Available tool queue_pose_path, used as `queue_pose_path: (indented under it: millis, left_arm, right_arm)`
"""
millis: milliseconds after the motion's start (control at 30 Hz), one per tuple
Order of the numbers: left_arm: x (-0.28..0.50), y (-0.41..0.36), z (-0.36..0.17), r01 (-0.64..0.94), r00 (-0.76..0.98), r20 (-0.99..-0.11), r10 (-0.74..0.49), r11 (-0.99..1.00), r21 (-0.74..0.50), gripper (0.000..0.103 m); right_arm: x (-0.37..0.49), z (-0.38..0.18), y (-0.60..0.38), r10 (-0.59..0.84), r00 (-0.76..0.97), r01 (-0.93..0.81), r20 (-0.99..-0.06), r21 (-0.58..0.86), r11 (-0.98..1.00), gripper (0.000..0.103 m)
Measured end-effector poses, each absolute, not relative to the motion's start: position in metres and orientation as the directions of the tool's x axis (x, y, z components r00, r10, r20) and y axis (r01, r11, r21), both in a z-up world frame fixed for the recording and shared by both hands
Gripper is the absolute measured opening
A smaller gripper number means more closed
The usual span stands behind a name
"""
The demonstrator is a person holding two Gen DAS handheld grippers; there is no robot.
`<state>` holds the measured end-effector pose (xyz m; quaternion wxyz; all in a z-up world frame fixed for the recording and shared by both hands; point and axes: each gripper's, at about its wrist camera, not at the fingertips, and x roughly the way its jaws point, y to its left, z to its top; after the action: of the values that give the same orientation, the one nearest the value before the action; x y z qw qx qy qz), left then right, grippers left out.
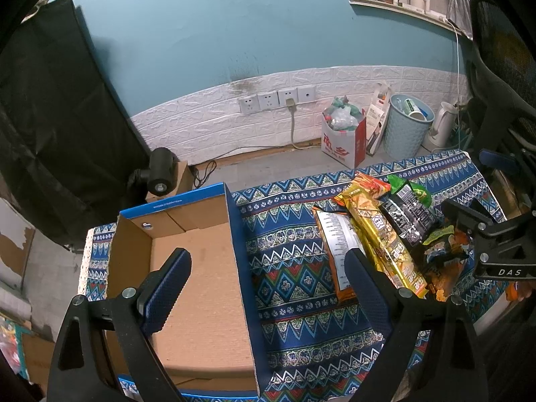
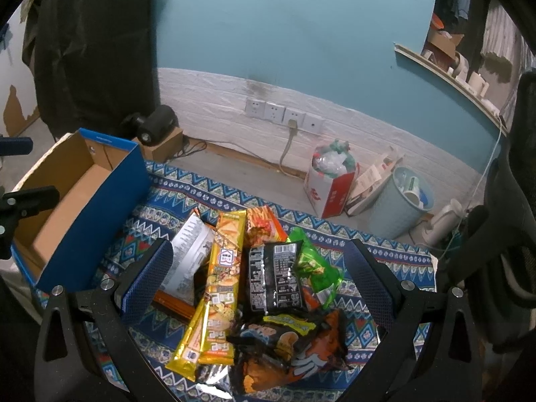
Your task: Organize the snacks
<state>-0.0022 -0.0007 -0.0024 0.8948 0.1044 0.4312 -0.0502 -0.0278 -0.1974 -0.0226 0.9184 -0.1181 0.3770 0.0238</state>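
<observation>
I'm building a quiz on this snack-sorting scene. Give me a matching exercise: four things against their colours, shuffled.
Things:
1. long snack pack
2. box outside
3. bin by the wall
4. barcode packet

Colours:
A. black
B. pale blue
C. golden yellow
D. deep blue

Pairs: 1-C, 2-D, 3-B, 4-A

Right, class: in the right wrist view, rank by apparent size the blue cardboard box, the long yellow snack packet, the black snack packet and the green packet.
1. blue cardboard box
2. long yellow snack packet
3. black snack packet
4. green packet, though partly hidden under the black one, so its rank against it is unsure.
</observation>
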Motion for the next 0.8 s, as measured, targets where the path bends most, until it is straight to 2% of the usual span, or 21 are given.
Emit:
queue_pose_path:
  millis: [800]
  left_arm:
    - [-0.0033,-0.0013,-0.0030,0.183,0.622,-0.783,0.000,0.972,0.145,0.094]
  right_arm:
    - [-0.0274,-0.0233,-0.1975,-0.044,0.712,-0.135,-0.701,-0.198,0.971,0.100]
